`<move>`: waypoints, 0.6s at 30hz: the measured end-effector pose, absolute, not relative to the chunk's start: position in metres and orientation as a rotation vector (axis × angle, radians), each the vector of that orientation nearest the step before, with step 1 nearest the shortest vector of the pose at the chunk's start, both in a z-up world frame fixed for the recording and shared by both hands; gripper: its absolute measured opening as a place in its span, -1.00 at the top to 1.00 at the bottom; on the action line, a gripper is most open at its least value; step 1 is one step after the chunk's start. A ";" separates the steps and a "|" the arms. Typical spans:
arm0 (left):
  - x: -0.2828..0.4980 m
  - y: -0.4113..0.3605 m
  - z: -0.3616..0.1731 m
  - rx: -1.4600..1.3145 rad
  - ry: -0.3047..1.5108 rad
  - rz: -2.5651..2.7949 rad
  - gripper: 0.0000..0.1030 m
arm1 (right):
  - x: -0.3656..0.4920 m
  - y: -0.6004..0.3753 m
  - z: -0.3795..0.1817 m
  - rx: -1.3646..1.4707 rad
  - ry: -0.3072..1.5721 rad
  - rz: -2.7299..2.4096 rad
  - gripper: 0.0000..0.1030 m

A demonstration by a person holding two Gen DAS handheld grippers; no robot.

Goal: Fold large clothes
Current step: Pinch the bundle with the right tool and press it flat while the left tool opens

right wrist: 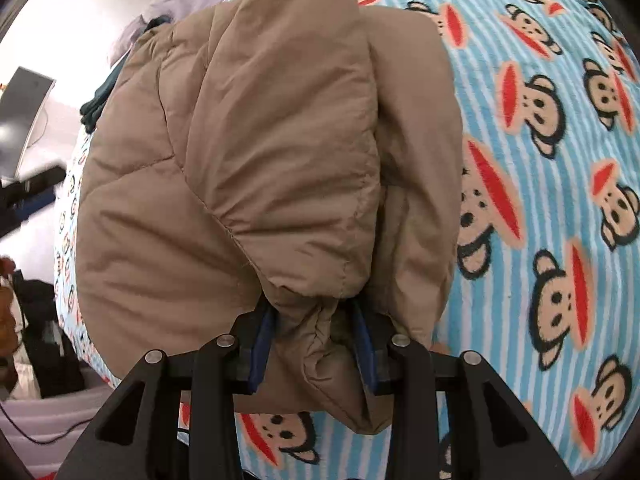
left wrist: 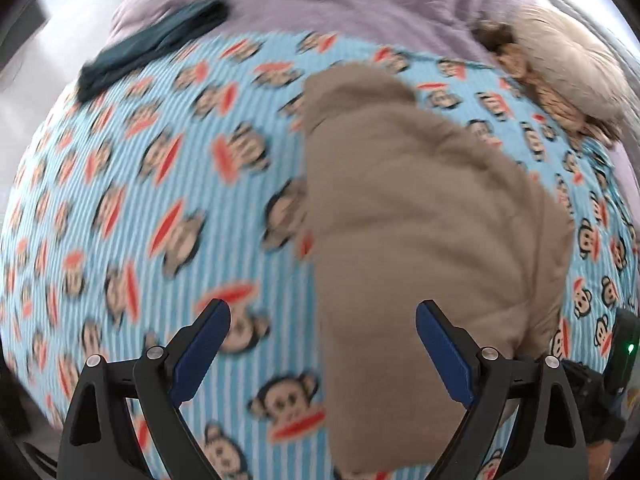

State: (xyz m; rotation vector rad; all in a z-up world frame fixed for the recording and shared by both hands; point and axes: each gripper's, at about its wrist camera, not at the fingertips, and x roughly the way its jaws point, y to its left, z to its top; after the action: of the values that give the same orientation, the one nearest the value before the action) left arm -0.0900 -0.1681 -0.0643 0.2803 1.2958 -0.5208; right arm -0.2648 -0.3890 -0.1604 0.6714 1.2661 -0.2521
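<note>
Both wrist cameras look steeply down at the bed. The left claw (left wrist: 323, 322) view hangs higher, the right claw (right wrist: 316, 320) view sits close against the brown jacket (right wrist: 240, 152). Both share the jacket and monkey-print blanket (right wrist: 552, 160).

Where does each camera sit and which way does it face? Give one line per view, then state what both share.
Left wrist: on the left gripper, looking steeply down at the monkey-print blanket; its open jaws hold nothing.
Right wrist: on the right gripper, looking steeply down at the tan padded jacket; its jaws pinch a bunched edge.
Shared: jacket, blanket, lilac bedding, dark green garment.
</note>
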 end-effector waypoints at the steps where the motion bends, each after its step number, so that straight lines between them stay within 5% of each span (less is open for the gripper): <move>1: -0.093 -0.159 -0.067 0.268 1.311 -0.501 -0.84 | -0.264 -0.390 -0.161 0.668 1.273 -0.249 0.24; 6: -0.108 -0.138 -0.079 0.251 1.333 -0.475 -1.00 | -0.262 -0.387 -0.158 0.647 1.303 -0.234 0.20; 18: -0.104 -0.130 -0.106 0.147 1.408 -0.507 -1.00 | -0.242 -0.399 -0.132 0.634 1.355 -0.228 0.11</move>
State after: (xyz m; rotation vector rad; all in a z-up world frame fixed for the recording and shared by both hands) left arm -0.1042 -0.1304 -0.1061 0.1472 1.4085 -0.5069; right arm -0.2417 -0.3988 -0.1319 0.6345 1.3551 -0.2284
